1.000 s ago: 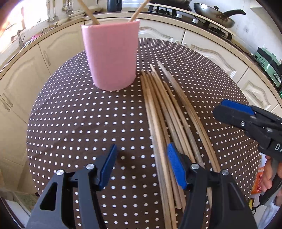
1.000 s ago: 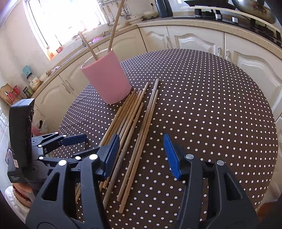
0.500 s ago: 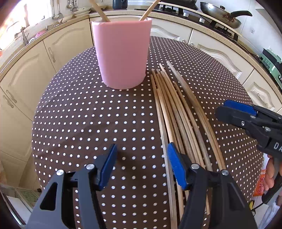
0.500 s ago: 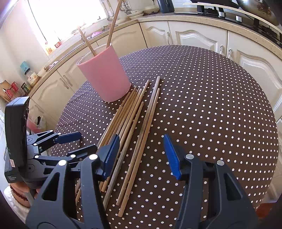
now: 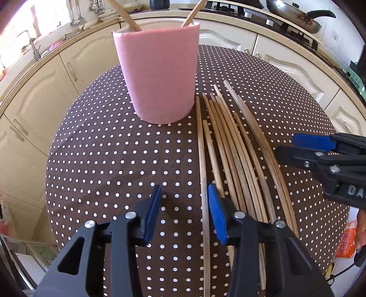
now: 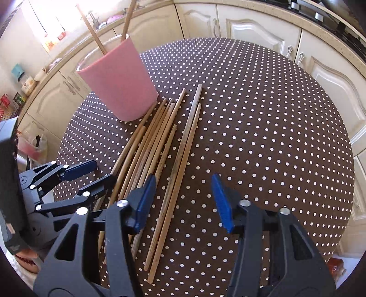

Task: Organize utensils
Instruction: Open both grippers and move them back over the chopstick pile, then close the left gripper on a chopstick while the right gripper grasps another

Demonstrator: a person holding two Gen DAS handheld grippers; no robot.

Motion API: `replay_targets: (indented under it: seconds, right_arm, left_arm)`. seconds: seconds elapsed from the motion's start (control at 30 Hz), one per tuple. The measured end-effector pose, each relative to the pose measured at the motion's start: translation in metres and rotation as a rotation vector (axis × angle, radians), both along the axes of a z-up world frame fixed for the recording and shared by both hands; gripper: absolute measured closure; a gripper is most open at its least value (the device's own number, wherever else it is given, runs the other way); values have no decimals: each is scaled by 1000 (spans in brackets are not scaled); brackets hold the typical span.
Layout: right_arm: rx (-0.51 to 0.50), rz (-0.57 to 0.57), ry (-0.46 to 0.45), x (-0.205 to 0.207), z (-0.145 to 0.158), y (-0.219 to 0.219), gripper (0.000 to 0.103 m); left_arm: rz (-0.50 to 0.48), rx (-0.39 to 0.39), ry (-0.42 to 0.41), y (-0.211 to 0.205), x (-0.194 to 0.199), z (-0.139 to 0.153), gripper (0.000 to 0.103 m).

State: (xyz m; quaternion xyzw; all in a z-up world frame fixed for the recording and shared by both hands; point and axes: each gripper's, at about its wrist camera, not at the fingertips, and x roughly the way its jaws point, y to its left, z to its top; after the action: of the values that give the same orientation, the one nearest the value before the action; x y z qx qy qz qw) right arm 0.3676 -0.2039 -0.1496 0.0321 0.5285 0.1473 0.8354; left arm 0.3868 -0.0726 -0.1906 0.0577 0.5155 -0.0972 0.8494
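Observation:
A pink cup [image 5: 157,73] [image 6: 119,80] stands upright on the round brown polka-dot table [image 5: 103,148] [image 6: 263,125] with two wooden chopsticks in it. Several more chopsticks [image 5: 231,146] [image 6: 160,141] lie side by side to its right. My left gripper [image 5: 183,210] is open and empty, low over the table; its right finger [image 5: 215,212] sits between the leftmost chopstick and the bundle. My right gripper [image 6: 180,201] is open and empty, straddling the two rightmost chopsticks [image 6: 183,160]. Each gripper shows in the other's view, left [image 6: 75,178] and right [image 5: 320,148].
Cream kitchen cabinets [image 5: 52,86] and a countertop curve around behind the table. A stove with a frying pan [image 5: 295,16] stands at the back right. An orange packet [image 5: 347,239] lies below the table's right edge.
My left gripper has moved forward and right toward the cup and chopsticks, and its jaws have narrowed a little. My right gripper has moved forward and down over the two rightmost chopsticks.

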Motion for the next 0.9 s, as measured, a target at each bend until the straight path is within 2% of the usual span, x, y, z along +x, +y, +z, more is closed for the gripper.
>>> replay_targets:
  seconds: [0.03, 0.1, 0.2, 0.27, 0.53, 0.63, 0.7, 0.83, 0.87, 0.9]
  right_arm:
    - [-18, -6, 8, 2, -1, 1, 64]
    - [-47, -14, 20, 6, -5, 6, 68]
    - [-97, -25, 24, 10, -9, 9, 69]
    - [-84, -27, 44, 14, -12, 9, 69]
    - [-190, 12, 90, 31, -12, 33, 73]
    - [-251, 34, 128, 42, -15, 38, 77]
    - [-260, 36, 148, 49, -15, 40, 79]
    - [-276, 46, 165, 57, -14, 46, 81]
    - [-276, 49, 165, 56, -15, 46, 85]
    - [-276, 50, 167, 57, -14, 46, 95]
  left_arm:
    - [-2, 1, -1, 4, -1, 0, 61]
    - [-4, 6, -1, 4, -1, 1, 61]
    - [-1, 4, 2, 6, 1, 0, 61]
    - [-1, 5, 5, 6, 2, 0, 61]
    - [10, 26, 27, 0, 11, 0, 64]
    - [14, 25, 35, -2, 15, 0, 77]
    - [14, 19, 43, 1, 14, 1, 91]
    - [17, -15, 60, 9, 14, 1, 96]
    - [11, -18, 63, 10, 13, 1, 96]
    - [4, -20, 64, 10, 11, 1, 97]
